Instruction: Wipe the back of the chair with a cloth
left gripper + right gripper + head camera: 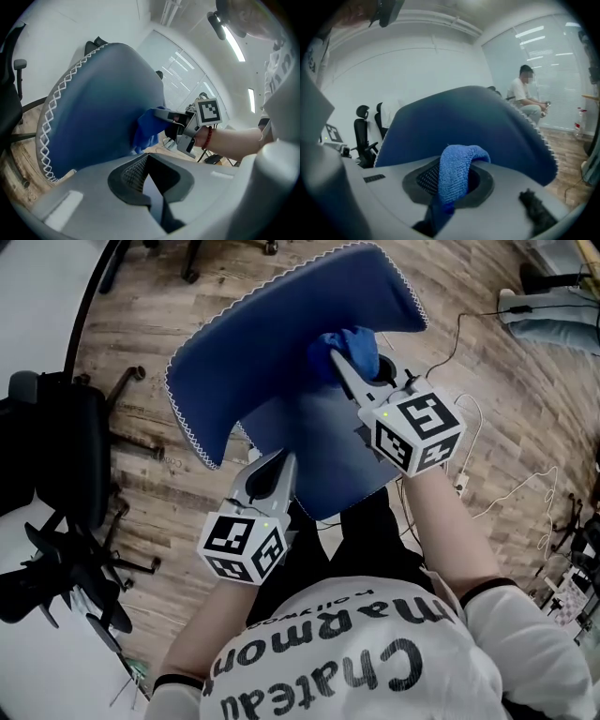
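- A wooden floor (169,315) is filling the background of the head view.
- A blue chair back (281,352), edged with white zigzag stitching, is standing in front of the person and taking up the centre of every view.
- The person is wearing a white printed shirt (356,662) and is extending both forearms toward the chair back.
- A black office chair (56,465) is standing at the left edge of the head view, well apart from the blue chair.
- A second person (525,93) is sitting in the background of the right gripper view, beyond the chair back.
- The right gripper (339,362) is pinching the cloth between its jaws and pointing at the chair back.
- The left gripper (281,460) is pointing at the lower left part of the chair back. Its jaws are lying pressed together with nothing between them. Contact with the fabric cannot be determined.
- The blue cloth (352,343) is bunching at the right gripper's tips and pressing against the upper middle of the chair back.
- White cables (506,493) are trailing across the floor at the right.
- A red bead bracelet (208,138) is circling the right wrist.
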Available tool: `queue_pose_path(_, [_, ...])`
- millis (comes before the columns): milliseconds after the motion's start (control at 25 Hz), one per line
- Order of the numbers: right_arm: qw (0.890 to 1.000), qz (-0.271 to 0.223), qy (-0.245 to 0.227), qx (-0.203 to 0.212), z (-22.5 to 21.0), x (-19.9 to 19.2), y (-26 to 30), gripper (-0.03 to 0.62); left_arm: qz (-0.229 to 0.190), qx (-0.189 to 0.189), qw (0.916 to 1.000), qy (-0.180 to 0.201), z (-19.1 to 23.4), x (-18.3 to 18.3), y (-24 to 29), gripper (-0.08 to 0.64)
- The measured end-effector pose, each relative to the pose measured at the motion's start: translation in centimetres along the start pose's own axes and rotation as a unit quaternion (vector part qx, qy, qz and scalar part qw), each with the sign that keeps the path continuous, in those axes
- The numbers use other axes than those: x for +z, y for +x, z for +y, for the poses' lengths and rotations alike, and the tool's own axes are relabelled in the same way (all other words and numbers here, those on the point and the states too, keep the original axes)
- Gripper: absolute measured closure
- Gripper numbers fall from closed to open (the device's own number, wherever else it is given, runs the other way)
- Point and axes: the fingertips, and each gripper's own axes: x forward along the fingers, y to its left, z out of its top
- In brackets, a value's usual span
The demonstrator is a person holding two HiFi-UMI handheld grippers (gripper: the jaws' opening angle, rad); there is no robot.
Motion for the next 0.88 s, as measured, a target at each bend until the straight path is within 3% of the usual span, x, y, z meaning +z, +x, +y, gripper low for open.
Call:
queue_pose_path(160, [0.992,0.041,-0.064,0.1,6.8,-1.3,2.3,0.538,0.003,0.007,0.9999,-0.007,0.7,-0.8,-0.5,0.551])
queue_pose_path(320, [0.969,0.065,-0.116,0.207,13.8,-2.5,3.2,0.538,0.011,0.015,0.9996,-0.022,1.4,-1.9,-1.1,0.551])
queue_pose_path(480, [0.945,0.072,-0.099,0.305,19.5,-3.1,3.0,0.537,0.013,0.029,0.9986,-0.043,2.8,-2.5,-1.4,0.552])
queue_pose_path(560, [0.937,0.071,-0.083,0.332,21.3,-3.2,3.0,0.537,0.012,0.034,0.9981,-0.05,3.5,-2.5,-1.4,0.551])
queue_pose_path(680, [0.944,0.066,-0.06,0.317,20.8,-3.4,3.6,0.537,0.013,0.035,0.998,-0.051,4.3,-2.5,-1.6,0.551])
queue_pose_path(880, [0.975,0.046,0.018,0.215,13.4,-2.6,5.0,0.537,0.014,0.041,0.9977,-0.052,4.8,-2.4,-1.0,0.551])
